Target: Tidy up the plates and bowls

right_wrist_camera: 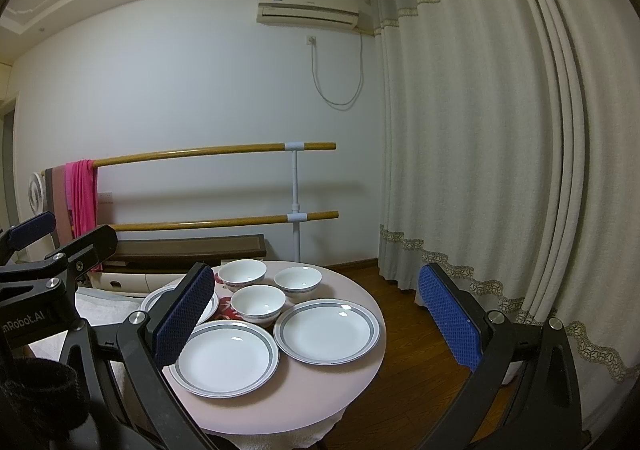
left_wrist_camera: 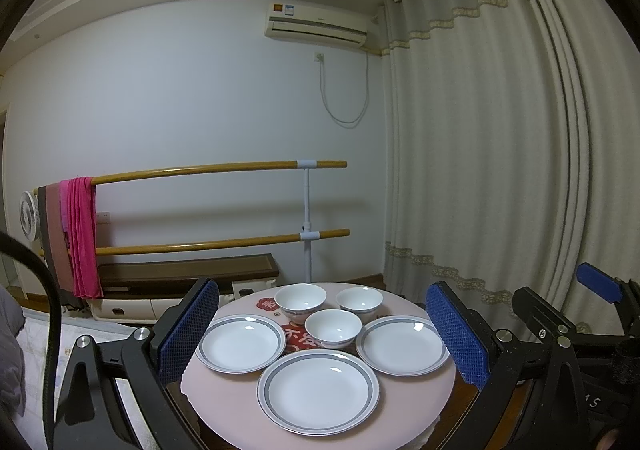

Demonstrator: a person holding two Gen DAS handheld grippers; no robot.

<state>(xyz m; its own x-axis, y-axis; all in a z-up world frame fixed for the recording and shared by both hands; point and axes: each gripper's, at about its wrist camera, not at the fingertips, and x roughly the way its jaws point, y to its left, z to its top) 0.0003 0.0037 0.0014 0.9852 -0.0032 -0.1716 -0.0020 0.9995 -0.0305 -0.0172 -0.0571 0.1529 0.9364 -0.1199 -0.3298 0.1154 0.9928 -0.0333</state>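
Three white plates with grey rims lie on a round pink table point(left_wrist_camera: 224, 406): one left point(left_wrist_camera: 241, 343), one front point(left_wrist_camera: 318, 391), one right point(left_wrist_camera: 402, 344). Three white bowls stand behind them: back left point(left_wrist_camera: 300, 300), back right point(left_wrist_camera: 359, 301), middle point(left_wrist_camera: 333, 327). My left gripper point(left_wrist_camera: 323, 330) is open and empty, held above the near side of the table. My right gripper point(right_wrist_camera: 318, 318) is open and empty, to the right of the left one. In the right wrist view the plates point(right_wrist_camera: 224, 357) point(right_wrist_camera: 327, 330) and bowls point(right_wrist_camera: 258, 303) show; the left plate point(right_wrist_camera: 160, 300) is partly hidden by a finger.
A red printed mat point(left_wrist_camera: 296, 338) lies under the bowls. Beige curtains point(left_wrist_camera: 480, 150) hang at the right. A wooden two-bar rail point(left_wrist_camera: 220, 170) with pink cloth point(left_wrist_camera: 80, 234) stands by the far wall, with a low bench point(left_wrist_camera: 188, 272) below. Wooden floor point(right_wrist_camera: 412, 334) lies right of the table.
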